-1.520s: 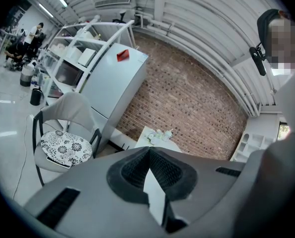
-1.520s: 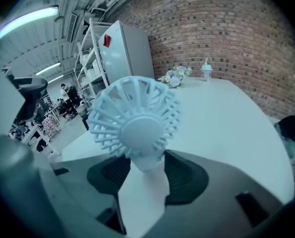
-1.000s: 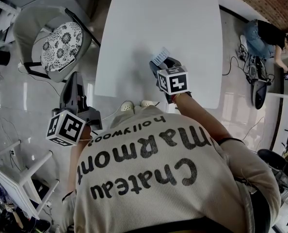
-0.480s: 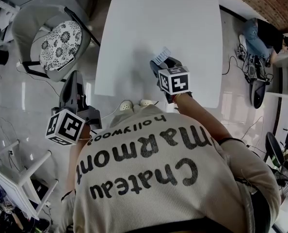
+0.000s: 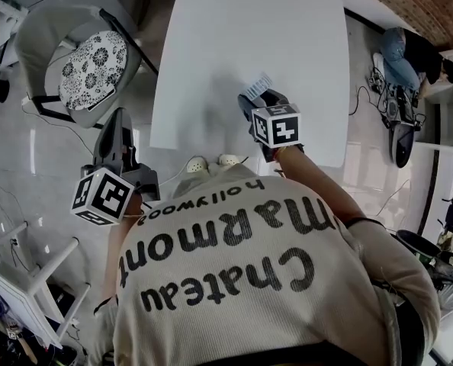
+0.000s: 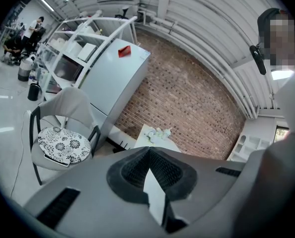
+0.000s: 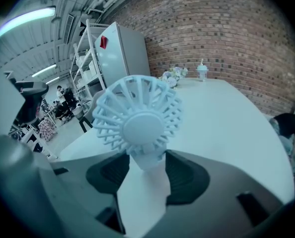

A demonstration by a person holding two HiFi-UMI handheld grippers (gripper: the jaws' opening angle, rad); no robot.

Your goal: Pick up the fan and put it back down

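We have the fan (image 7: 137,118) by its stem – the right gripper (image 7: 146,172) pinches it, jaws narrowly apart, fan head upright over the white table (image 5: 249,21), near its front edge. The left gripper (image 6: 148,152) is pressed together, empty, off beside the table. Against a second ago – hardly a shift.

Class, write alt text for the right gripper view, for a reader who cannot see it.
The right gripper holds a small pale fan by its handle between its two dark jaws, with the fan's round grille facing the camera. Beyond it a white table runs toward a brick wall, with a tall white cabinet at the left.
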